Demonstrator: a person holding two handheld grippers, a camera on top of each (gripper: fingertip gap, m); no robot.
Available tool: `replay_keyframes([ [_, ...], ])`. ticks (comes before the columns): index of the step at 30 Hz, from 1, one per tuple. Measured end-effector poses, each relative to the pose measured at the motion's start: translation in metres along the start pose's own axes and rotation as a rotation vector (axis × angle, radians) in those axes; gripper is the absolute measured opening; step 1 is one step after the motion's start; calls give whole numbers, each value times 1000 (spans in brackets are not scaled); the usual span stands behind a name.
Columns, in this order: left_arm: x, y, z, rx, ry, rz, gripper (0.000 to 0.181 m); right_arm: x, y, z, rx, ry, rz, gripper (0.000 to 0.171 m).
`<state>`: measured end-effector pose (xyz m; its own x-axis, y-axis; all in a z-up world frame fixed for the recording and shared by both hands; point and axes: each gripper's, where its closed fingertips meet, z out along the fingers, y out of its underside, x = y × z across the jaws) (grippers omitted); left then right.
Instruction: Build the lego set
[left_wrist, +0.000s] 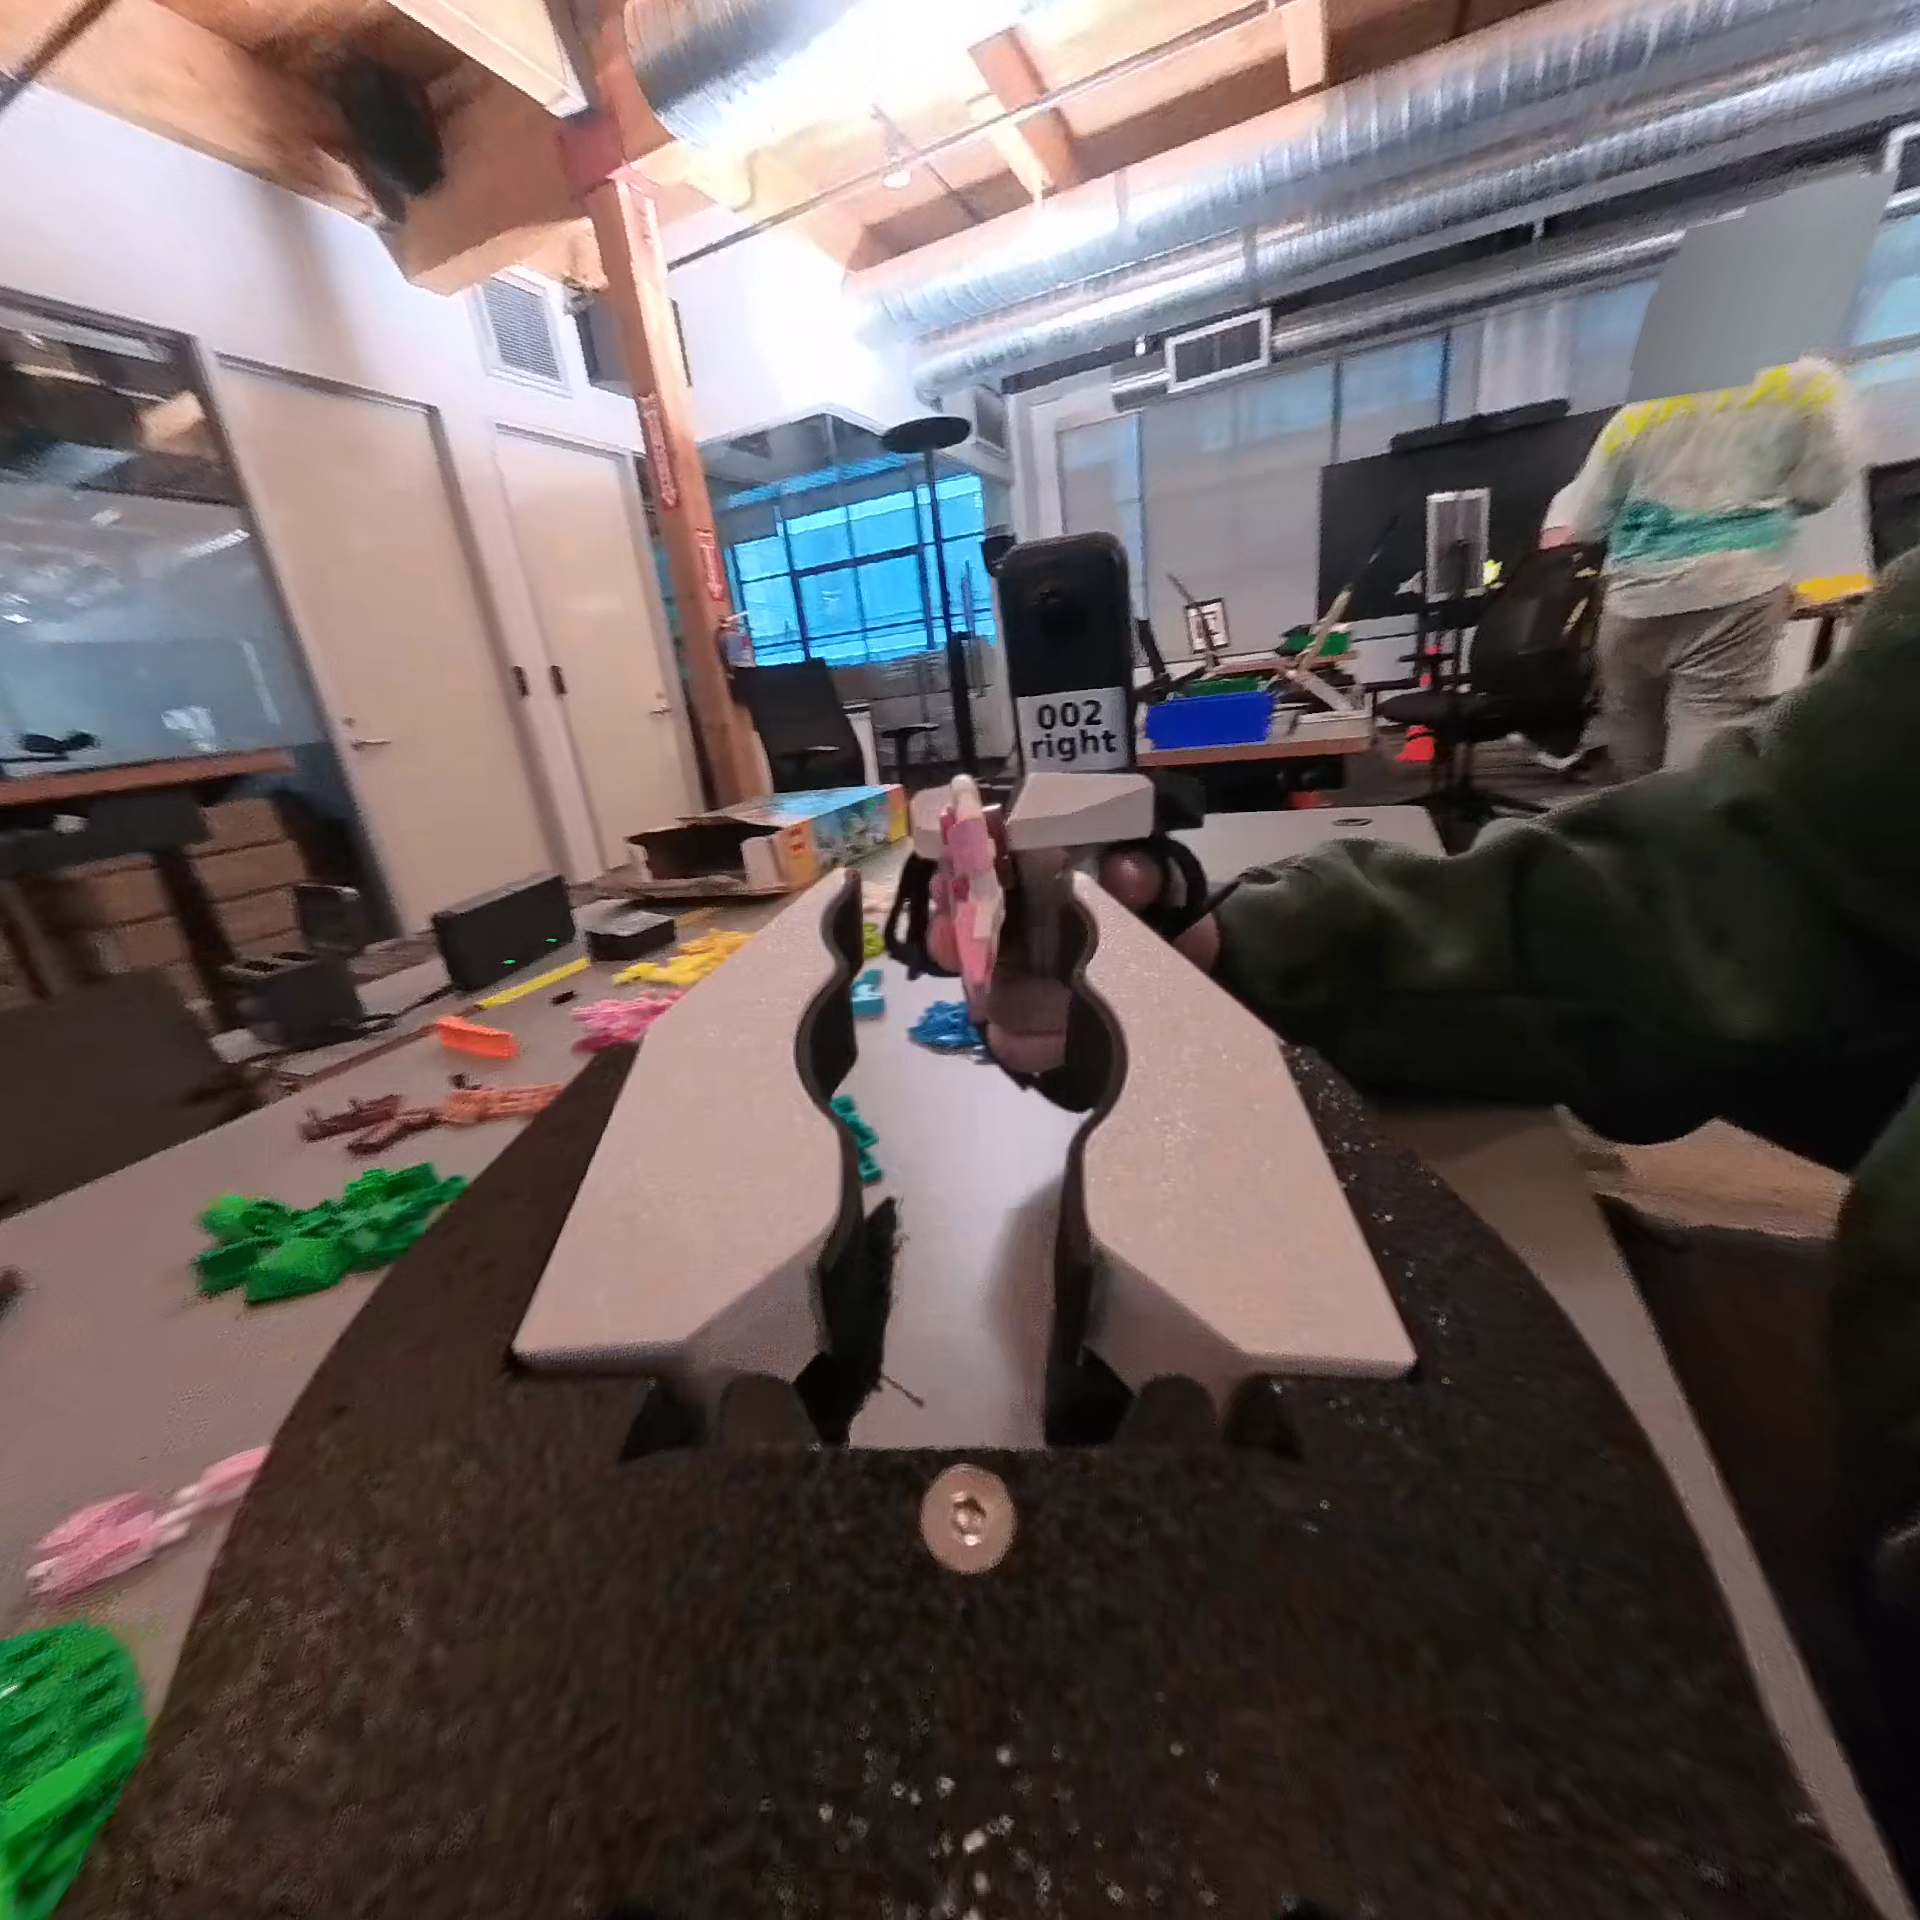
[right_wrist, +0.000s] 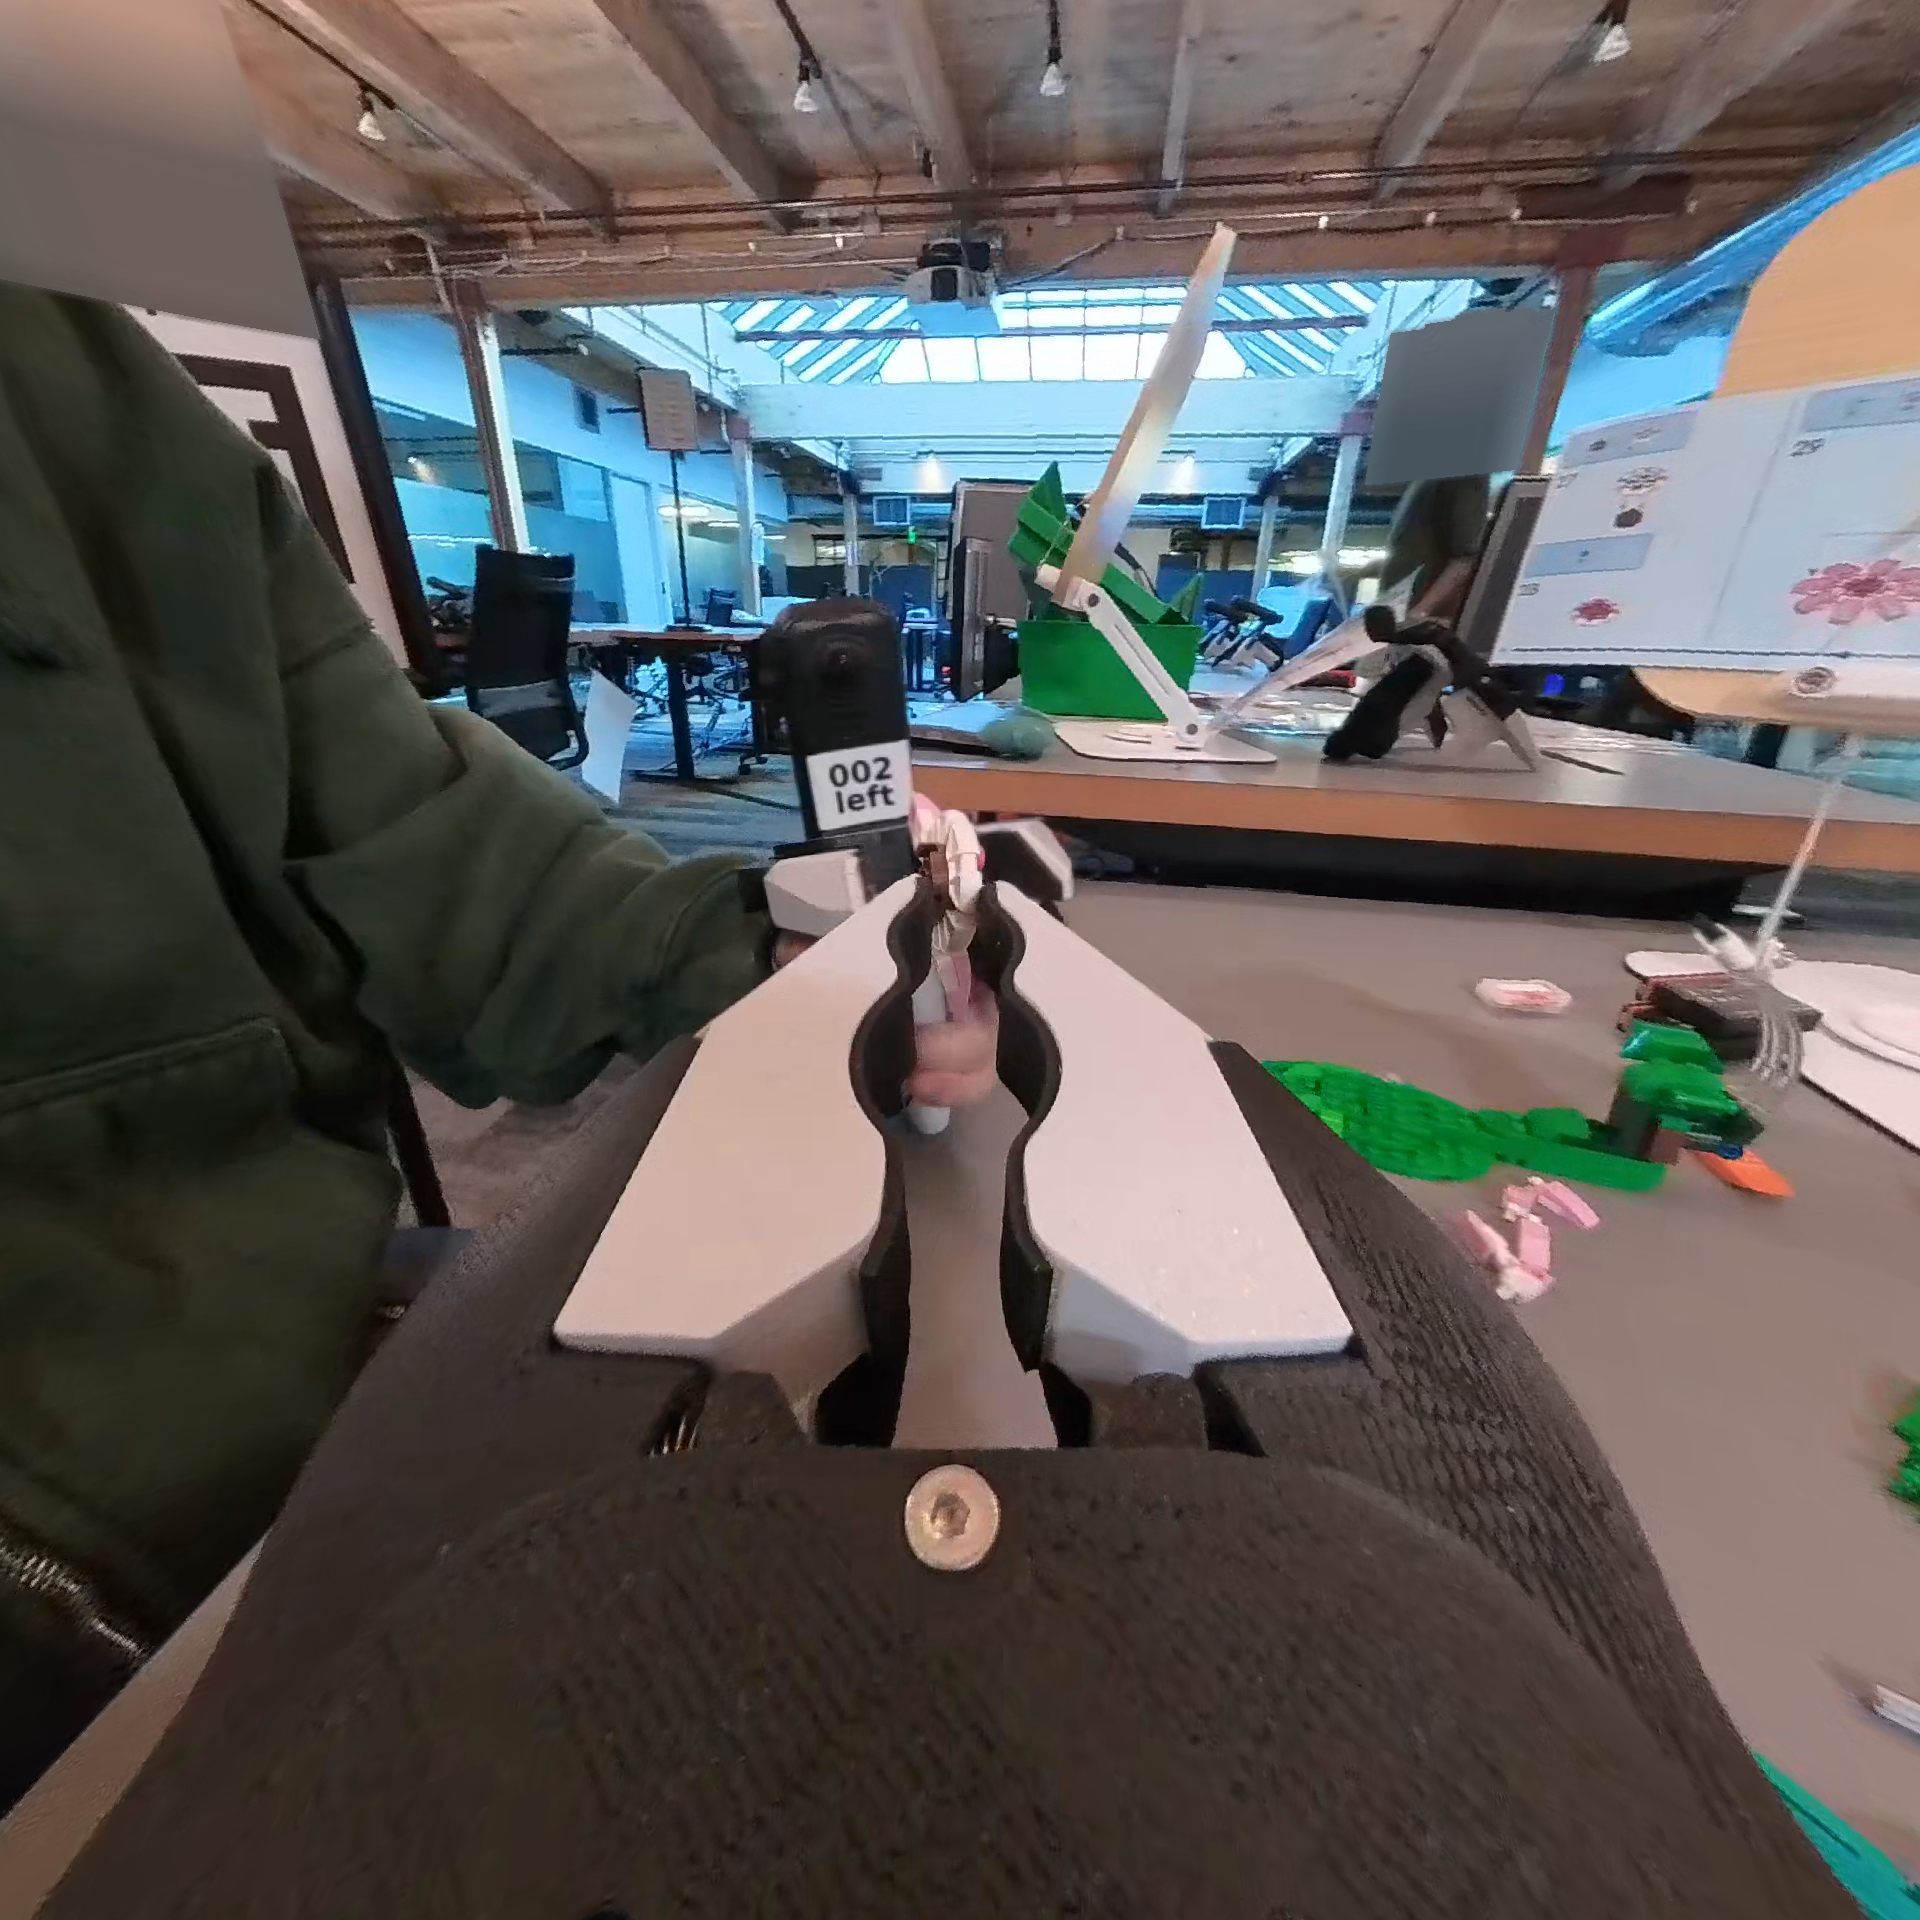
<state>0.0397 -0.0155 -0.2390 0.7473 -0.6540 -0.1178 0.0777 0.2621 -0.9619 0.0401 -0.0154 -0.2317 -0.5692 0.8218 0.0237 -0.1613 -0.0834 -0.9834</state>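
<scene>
My right gripper (right_wrist: 953, 902) is shut on a small pink and white lego flower piece (right_wrist: 954, 883), held upright above the grey table (right_wrist: 1299, 997). In the left wrist view the same piece (left_wrist: 968, 883) sits in the right gripper (left_wrist: 1003, 831), facing me. My left gripper (left_wrist: 966, 891) is open, with its fingertips on either side of the piece and a clear gap between them. It also shows in the right wrist view (right_wrist: 925, 873), just beyond the piece. A partly built green lego base (right_wrist: 1434, 1127) lies on the table to the right.
Sorted lego piles lie on the table: green (left_wrist: 322, 1231), pink (left_wrist: 623, 1013), yellow (left_wrist: 686, 956), blue (left_wrist: 945, 1023), brown (left_wrist: 416, 1112). The lego box (left_wrist: 769, 836) is at the back. An open instruction booklet (right_wrist: 1714, 530) stands at the right. Loose pink pieces (right_wrist: 1522, 1236) lie near the base. Both grippers' tips are close together, under 4 cm apart.
</scene>
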Motion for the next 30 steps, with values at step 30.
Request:
replay_keyframes([
  [30, -21, 64, -24, -528, -166, 1035, 8, 64, 35, -26, -345, 462, -293, 23],
])
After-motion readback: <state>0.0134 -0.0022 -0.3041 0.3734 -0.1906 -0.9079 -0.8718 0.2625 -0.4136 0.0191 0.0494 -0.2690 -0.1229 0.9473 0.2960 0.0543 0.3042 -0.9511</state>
